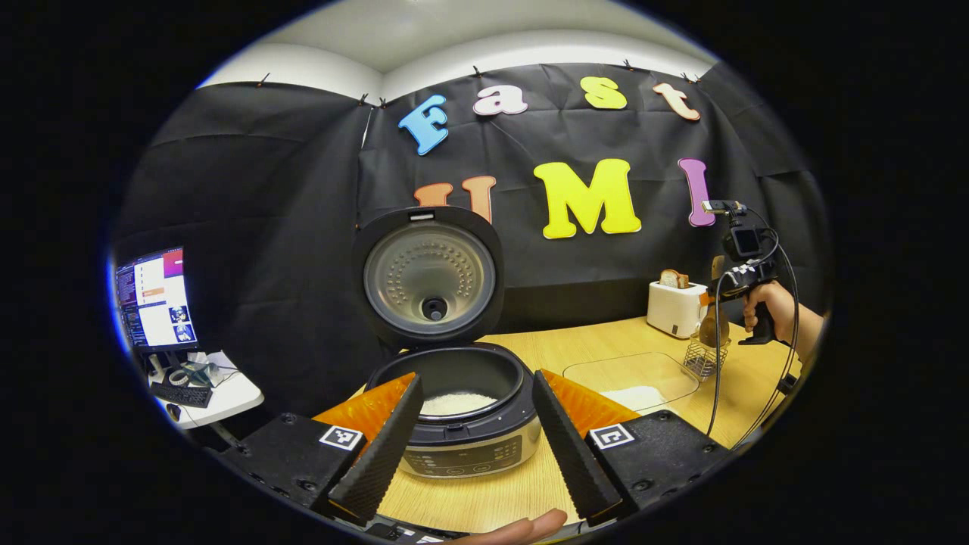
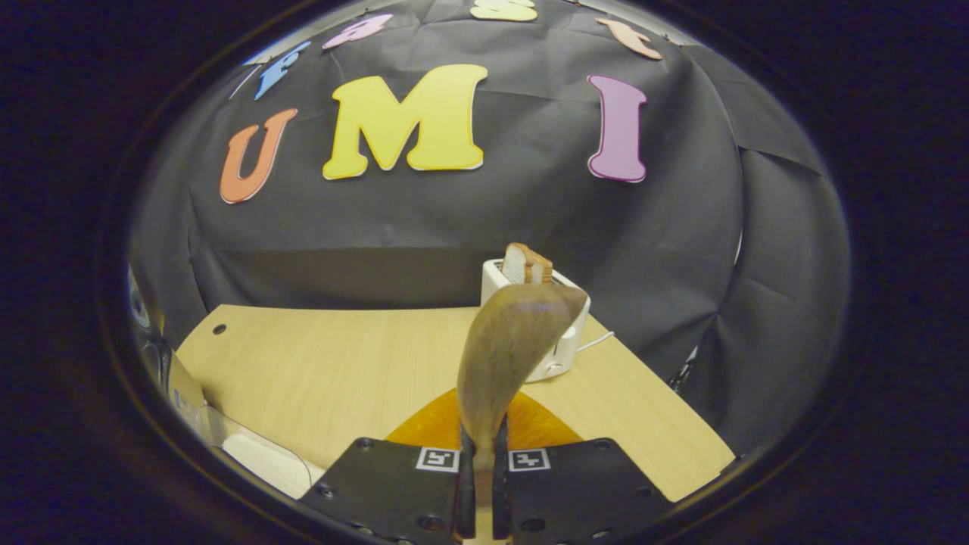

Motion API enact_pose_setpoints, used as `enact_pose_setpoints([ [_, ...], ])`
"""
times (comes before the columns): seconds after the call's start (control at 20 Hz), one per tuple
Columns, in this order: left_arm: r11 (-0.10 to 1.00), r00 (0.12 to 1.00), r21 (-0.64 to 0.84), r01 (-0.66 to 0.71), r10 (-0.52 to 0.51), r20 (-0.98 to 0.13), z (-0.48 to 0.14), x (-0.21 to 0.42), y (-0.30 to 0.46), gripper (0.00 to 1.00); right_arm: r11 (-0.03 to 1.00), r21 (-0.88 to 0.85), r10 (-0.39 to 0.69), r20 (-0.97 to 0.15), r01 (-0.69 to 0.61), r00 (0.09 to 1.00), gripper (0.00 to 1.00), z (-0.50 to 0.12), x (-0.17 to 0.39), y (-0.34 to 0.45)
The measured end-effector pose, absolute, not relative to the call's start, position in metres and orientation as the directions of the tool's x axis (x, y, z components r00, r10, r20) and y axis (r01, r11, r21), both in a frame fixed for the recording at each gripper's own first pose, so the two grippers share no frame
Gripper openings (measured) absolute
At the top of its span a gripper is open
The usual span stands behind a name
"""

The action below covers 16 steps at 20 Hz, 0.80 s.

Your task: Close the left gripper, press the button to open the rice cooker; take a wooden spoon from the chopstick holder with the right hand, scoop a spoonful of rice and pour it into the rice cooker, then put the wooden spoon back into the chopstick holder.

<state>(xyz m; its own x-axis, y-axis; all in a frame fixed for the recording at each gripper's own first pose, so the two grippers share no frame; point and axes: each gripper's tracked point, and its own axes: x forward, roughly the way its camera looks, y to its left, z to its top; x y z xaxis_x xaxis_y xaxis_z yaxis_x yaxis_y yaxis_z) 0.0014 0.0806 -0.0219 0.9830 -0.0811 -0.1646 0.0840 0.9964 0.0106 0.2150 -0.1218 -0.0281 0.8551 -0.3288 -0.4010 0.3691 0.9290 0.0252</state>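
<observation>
Right gripper (image 2: 479, 484) fingers clamped on wooden spoon (image 2: 509, 356) handle, bowl upright beyond the tips, over chopstick holder (image 1: 704, 357); left gripper (image 1: 475, 446) fingers wide apart, flanking the open rice cooker (image 1: 462, 424).

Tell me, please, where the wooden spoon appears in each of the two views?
Left gripper view: the wooden spoon sits far right, above the wire chopstick holder, beneath the right claw.
Right gripper view: centre, rising from that claw, bowl up.
Shared landmark: the white toaster.
</observation>
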Motion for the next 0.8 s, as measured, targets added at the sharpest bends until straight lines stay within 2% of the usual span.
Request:
enact_pose_setpoints([
  [0.2,0.996,0.982,0.013,0.088,-0.084,-0.167,-0.022,0.001,0.078,0.93,0.928,0.054,-0.314,-0.424,0.369,0.85,0.09,-0.035,0.212,-0.124],
  [0.3,0.996,0.983,0.015,0.088,-0.084,-0.163,-0.02,0.001,0.077,0.93,0.932,0.073,-0.291,-0.433,0.355,0.853,0.16,-0.035,0.209,-0.118],
  [0.35,0.996,0.983,0.015,0.087,-0.083,-0.162,-0.02,0.001,0.076,0.93,0.935,0.073,-0.285,-0.423,0.346,0.86,0.25,-0.031,0.208,-0.117],
  [0.55,0.998,0.986,0.012,0.062,-0.06,-0.158,-0.016,0.0,0.077,0.93,0.922,0.034,-0.35,-0.353,0.386,0.867,0.34,-0.007,0.197,-0.127],
  [0.6,0.998,0.986,0.013,0.06,-0.057,-0.155,-0.014,-0.001,0.075,0.93,0.92,0.033,-0.357,-0.341,0.39,0.87,0.4,-0.002,0.194,-0.127],
  [0.7,0.998,0.987,0.02,0.065,-0.061,-0.145,-0.01,-0.003,0.07,0.93,0.925,0.039,-0.347,-0.32,0.379,0.881,0.43,0.008,0.191,-0.124],
  [0.75,0.998,0.989,0.024,0.064,-0.06,-0.138,-0.007,-0.004,0.069,0.93,0.926,0.044,-0.343,-0.313,0.375,0.885,0.53,0.011,0.188,-0.123],
  [0.8,0.998,0.99,0.028,0.06,-0.055,-0.132,-0.005,-0.006,0.068,0.93,0.927,0.052,-0.339,-0.309,0.372,0.889,0.56,0.013,0.184,-0.122],
])
